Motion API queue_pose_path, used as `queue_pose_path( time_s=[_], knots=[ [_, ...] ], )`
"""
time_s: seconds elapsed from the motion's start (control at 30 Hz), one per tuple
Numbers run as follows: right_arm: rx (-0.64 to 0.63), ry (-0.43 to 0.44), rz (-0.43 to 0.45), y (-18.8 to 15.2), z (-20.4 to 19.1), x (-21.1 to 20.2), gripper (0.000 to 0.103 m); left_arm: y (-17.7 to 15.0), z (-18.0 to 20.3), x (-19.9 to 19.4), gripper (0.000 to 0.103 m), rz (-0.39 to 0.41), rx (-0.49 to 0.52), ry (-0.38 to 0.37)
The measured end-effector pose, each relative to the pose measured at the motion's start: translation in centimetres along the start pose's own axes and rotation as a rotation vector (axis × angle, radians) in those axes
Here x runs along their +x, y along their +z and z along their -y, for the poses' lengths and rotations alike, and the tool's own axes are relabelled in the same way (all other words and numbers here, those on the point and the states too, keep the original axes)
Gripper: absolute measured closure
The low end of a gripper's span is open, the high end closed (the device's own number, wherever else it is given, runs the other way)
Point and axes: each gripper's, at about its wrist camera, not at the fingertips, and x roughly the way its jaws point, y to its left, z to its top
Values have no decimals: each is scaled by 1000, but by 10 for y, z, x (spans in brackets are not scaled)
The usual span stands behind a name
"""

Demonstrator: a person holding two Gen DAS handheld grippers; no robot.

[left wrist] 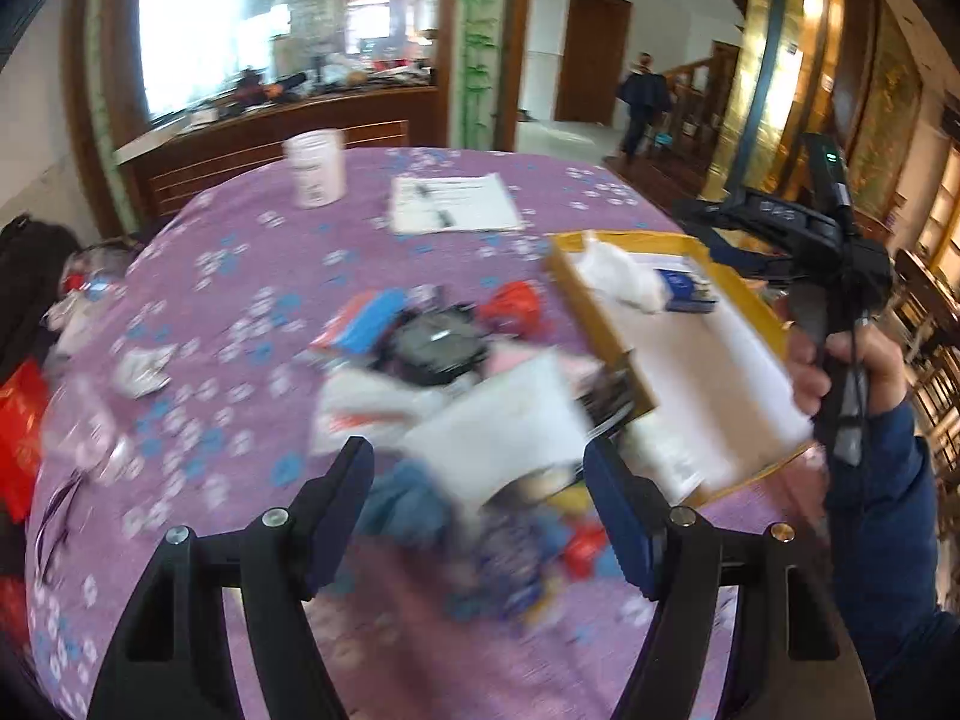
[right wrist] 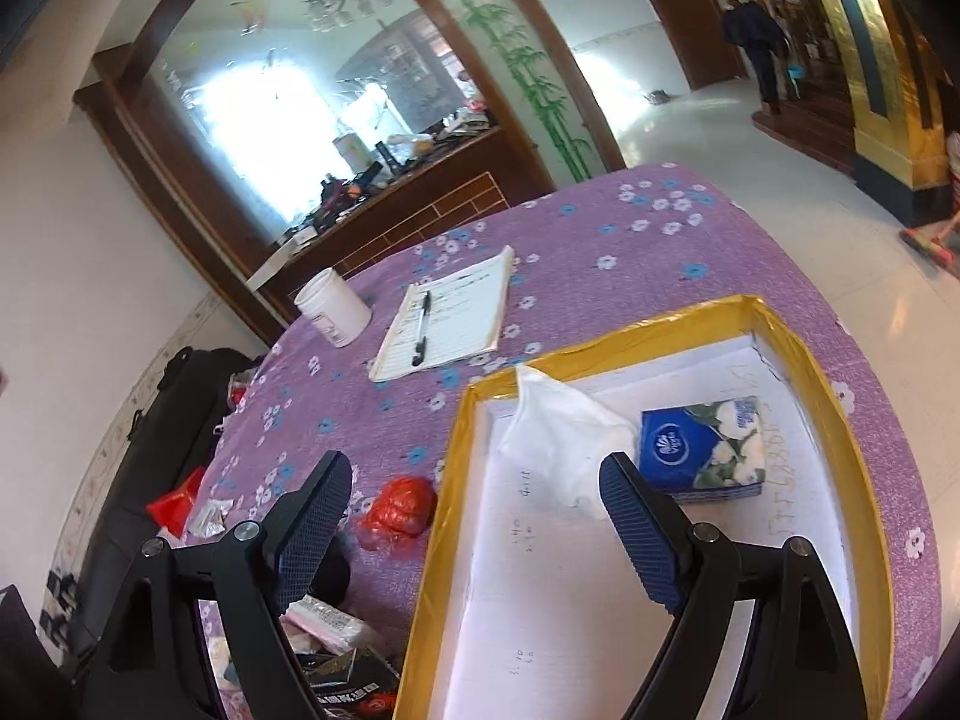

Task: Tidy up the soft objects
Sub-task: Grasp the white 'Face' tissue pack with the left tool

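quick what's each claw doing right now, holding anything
left claw: open, holding nothing, above the blurred pile of packets.
right claw: open, empty, over the yellow-rimmed box.

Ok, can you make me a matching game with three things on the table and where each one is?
Things:
1. blue tissue pack
2. pen
3. red bag

Places:
A. lying on the notepad
B. on the purple cloth, beside the box's yellow wall
C. inside the yellow-edged box

Pairs: 1-C, 2-A, 3-B
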Motion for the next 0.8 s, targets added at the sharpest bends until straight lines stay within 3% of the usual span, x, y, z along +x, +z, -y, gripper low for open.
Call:
queue_pose_path(
  time_s=[0.13,0.27,0.5,0.6,0.67,0.7,0.73,0.8],
  knots=[
    [-86,11,20,-8,-19,-4,15,-26,-48,-9,30,-9,-102,16],
    [-76,28,13,-23,-32,-25,15,-45,-87,4,30,-62,-190,23],
    [-118,48,7,-106,-58,-84,15,-67,-114,61,30,-184,-285,60],
    [-153,20,4,-136,-66,-95,15,-68,-113,72,30,-172,-274,103],
    [-210,-6,13,-148,-80,-100,15,-66,-109,77,37,-166,-248,133],
    [-248,-23,24,-152,-89,-101,15,-64,-107,77,52,-155,-236,147],
    [-309,-47,36,-157,-102,-100,15,-63,-106,78,59,-143,-219,168],
    [-390,-108,44,-164,-120,-93,17,-63,-107,78,59,-117,-221,167]
  ],
)
